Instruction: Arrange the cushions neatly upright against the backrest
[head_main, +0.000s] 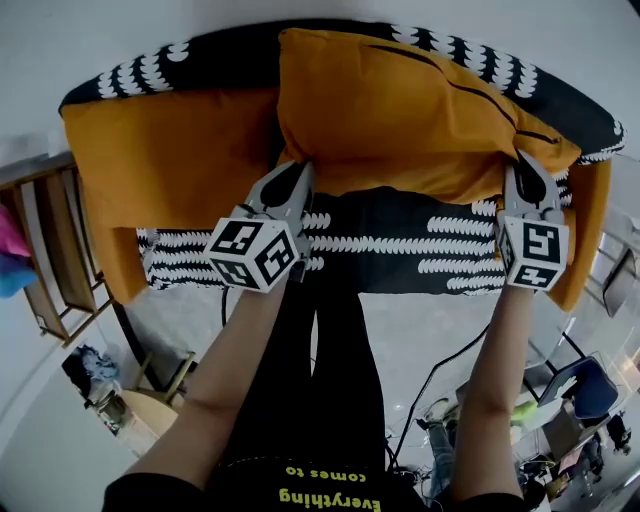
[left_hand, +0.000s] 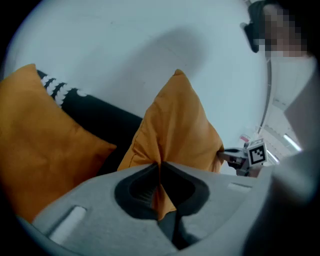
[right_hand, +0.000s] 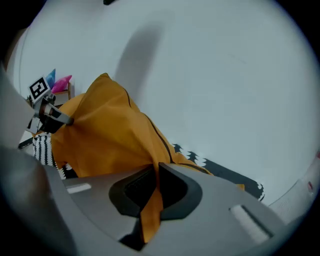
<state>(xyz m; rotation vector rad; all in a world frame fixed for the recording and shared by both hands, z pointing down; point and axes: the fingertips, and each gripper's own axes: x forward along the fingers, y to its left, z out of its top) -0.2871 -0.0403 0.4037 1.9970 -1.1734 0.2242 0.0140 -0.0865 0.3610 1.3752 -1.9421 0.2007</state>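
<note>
Pinched shut on fabric, both: left hand-held gripper (head_main: 297, 182) on the lower 9 o'clock corner of the held cushion (head_main: 400, 110), right hand-held gripper (head_main: 527, 172) on its 3 o'clock corner. Held up over the sofa seat (head_main: 400, 245), long axis running 9 to 3, bulk toward 12 from both grips, backrest (head_main: 140, 72) just behind. Equally near either hand. Leaning on the backrest at 9 o'clock: second cushion (head_main: 165, 150). Likely next: push toward 12, stand upright beside it.
</note>
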